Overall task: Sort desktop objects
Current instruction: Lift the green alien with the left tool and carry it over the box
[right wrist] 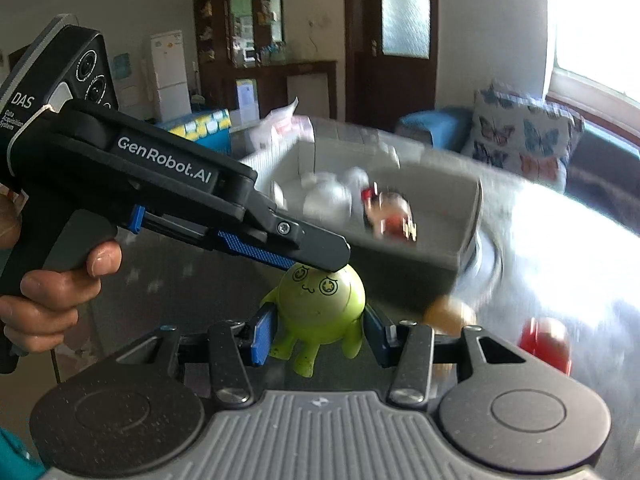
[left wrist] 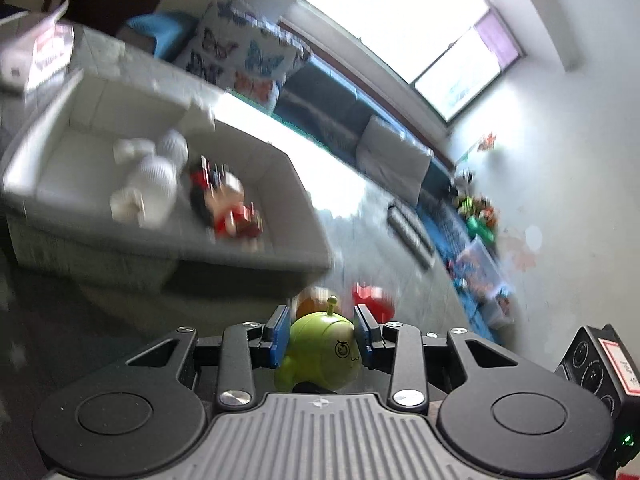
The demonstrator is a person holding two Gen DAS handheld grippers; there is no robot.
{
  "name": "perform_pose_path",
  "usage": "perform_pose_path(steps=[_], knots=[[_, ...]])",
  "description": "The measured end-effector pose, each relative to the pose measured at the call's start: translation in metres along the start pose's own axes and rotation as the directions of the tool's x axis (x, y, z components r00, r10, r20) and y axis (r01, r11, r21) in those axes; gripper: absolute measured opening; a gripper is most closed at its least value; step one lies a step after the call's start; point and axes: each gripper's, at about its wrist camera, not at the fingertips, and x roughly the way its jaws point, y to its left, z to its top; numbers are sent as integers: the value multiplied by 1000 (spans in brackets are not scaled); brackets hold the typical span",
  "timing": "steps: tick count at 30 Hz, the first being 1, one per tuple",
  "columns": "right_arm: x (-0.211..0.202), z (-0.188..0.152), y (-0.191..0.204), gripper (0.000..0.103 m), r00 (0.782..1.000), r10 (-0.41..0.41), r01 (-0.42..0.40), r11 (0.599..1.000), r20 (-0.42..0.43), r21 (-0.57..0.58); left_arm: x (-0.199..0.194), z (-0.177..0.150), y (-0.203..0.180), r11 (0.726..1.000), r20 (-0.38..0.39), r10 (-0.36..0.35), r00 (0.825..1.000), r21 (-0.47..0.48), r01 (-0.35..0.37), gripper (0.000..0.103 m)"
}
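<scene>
A green round-headed toy figure with a small antenna sits between the blue pads of my left gripper; the pads stand close beside its head, and I see no clear press. In the right wrist view my right gripper is shut on the same green figure, with its pads against the body's sides. The left gripper reaches in from the left there, fingertips over the figure's head, held by a hand. The figure hangs above the table.
A white bin stands behind, holding a white plush and a doll in red. A tan object and a red toy lie on the glossy table. A butterfly cushion rests on the sofa beyond.
</scene>
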Motion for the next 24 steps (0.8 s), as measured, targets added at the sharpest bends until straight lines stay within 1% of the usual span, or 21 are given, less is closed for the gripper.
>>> perform_pose_path(steps=[6,9,12,15,18,20,22,24], knots=[[27,51,-2,48,998,19,-16,997,51,-72,-11,47,12,999,107,35,994,-1,-35,37],[52,74,-5,48,998,46,-41,996,53,-80,-11,66,26,998,132,67,989,-24,-64,37],[79,88,-7,48,996,77,-74,994,37,-75,-5,79,44,994,135,98,986,-64,-90,37],[102,94,-9,48,994,107,-106,993,9,-59,1,87,63,988,124,126,984,-105,-113,37],[122,93,-11,48,992,123,-124,991,-26,-52,10,87,79,983,100,146,984,-130,-132,36],[132,89,-12,49,990,134,-136,990,-52,-39,16,84,86,978,83,168,982,-139,-156,31],[136,85,-15,49,989,137,-139,990,-63,-35,21,80,94,973,68,190,979,-145,-179,31],[138,83,-16,49,989,136,-138,990,-66,-32,23,78,99,971,65,191,979,-156,-179,33]])
